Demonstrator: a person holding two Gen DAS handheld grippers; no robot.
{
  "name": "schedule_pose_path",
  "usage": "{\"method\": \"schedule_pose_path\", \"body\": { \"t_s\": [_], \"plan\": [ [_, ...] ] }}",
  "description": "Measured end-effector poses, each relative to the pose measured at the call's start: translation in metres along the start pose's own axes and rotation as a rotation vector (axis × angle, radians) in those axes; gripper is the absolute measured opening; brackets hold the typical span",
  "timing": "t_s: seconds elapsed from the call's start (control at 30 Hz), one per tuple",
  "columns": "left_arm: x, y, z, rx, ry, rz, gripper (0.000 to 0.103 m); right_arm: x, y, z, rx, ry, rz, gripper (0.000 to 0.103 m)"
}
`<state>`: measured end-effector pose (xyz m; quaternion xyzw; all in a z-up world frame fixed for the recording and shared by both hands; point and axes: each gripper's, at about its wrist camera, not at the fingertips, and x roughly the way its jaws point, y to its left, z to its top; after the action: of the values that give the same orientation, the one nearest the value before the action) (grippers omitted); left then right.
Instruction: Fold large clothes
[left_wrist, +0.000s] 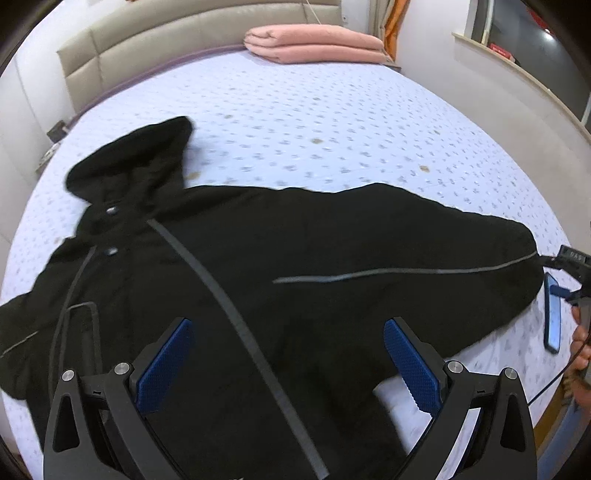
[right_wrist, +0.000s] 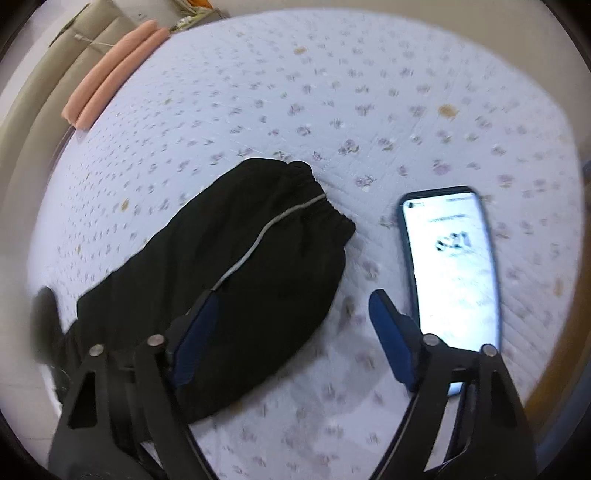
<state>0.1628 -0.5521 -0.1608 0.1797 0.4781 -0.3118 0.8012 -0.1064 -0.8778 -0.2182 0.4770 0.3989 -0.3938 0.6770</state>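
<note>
Lying spread across the lower half of the left wrist view, a black hooded jacket (left_wrist: 258, 266) covers the bed (left_wrist: 332, 122), its hood (left_wrist: 136, 162) toward the left of the frame and one sleeve (left_wrist: 443, 258) reaching to the right edge. The left tool (left_wrist: 288, 358) hovers over the jacket's body at the bottom centre, fingers spread wide with nothing between them. In the right wrist view the sleeve's gathered cuff (right_wrist: 317, 206) sits at frame centre on the flowered bed sheet. The right tool (right_wrist: 291, 339) is spread apart and empty, its left finger (right_wrist: 195, 343) over the sleeve. A lit phone (right_wrist: 450, 273) lies just right of the cuff. A folded pink blanket (left_wrist: 314, 42) rests at the top, by the headboard (left_wrist: 166, 40).
</note>
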Motion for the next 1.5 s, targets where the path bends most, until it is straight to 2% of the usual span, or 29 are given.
{"method": "schedule_pose_path", "body": {
  "t_s": [0.1, 0.2, 0.23, 0.3, 0.37, 0.43, 0.47, 0.53, 0.67, 0.73, 0.83, 1.0, 1.13, 1.33, 1.5],
  "plan": [
    [0.020, -0.022, 0.013, 0.007, 0.024, -0.035, 0.102, 0.023, -0.007, 0.013, 0.032, 0.051, 0.032, 0.074],
    [0.039, -0.044, 0.021, 0.023, 0.062, -0.080, 0.102, 0.034, -0.010, 0.020, 0.057, 0.059, 0.063, 0.073],
    [0.046, -0.050, 0.024, 0.031, 0.069, -0.092, 0.102, 0.036, -0.008, 0.023, 0.047, 0.052, 0.064, 0.068],
    [0.059, -0.065, 0.028, 0.055, 0.082, -0.109, 0.102, 0.035, 0.001, 0.028, -0.006, 0.040, 0.050, 0.032],
    [0.068, -0.079, 0.032, 0.074, 0.090, -0.124, 0.102, 0.023, 0.009, 0.031, -0.049, 0.018, 0.094, 0.022],
    [0.074, -0.088, 0.035, 0.084, 0.094, -0.145, 0.102, -0.004, 0.015, 0.027, -0.093, -0.046, 0.108, 0.020],
    [0.077, -0.092, 0.036, 0.087, 0.093, -0.159, 0.102, -0.020, 0.018, 0.024, -0.122, -0.091, 0.084, 0.020],
    [0.086, -0.098, 0.036, 0.093, 0.102, -0.188, 0.102, -0.033, 0.017, 0.020, -0.142, -0.126, 0.041, 0.020],
    [0.125, -0.112, 0.029, 0.137, 0.182, -0.161, 0.102, 0.003, 0.009, 0.019, -0.153, -0.032, -0.014, 0.019],
    [0.137, -0.119, 0.023, 0.197, 0.177, -0.108, 0.102, 0.024, 0.010, 0.018, -0.168, 0.014, -0.038, 0.020],
    [0.136, -0.120, 0.026, 0.209, 0.176, -0.112, 0.102, 0.027, 0.013, 0.021, -0.164, 0.026, -0.033, 0.019],
    [0.104, -0.090, 0.036, 0.129, 0.142, -0.172, 0.102, -0.004, 0.027, 0.021, -0.198, -0.021, 0.021, 0.014],
    [0.070, -0.050, 0.033, 0.076, 0.094, -0.176, 0.102, -0.043, 0.066, 0.007, -0.272, -0.077, 0.081, 0.013],
    [0.028, 0.032, 0.013, 0.008, 0.063, -0.116, 0.102, -0.080, 0.148, -0.032, -0.388, -0.133, 0.150, 0.012],
    [-0.001, 0.101, -0.006, -0.031, 0.042, -0.060, 0.102, -0.102, 0.228, -0.091, -0.534, -0.176, 0.158, 0.011]
  ]
}}
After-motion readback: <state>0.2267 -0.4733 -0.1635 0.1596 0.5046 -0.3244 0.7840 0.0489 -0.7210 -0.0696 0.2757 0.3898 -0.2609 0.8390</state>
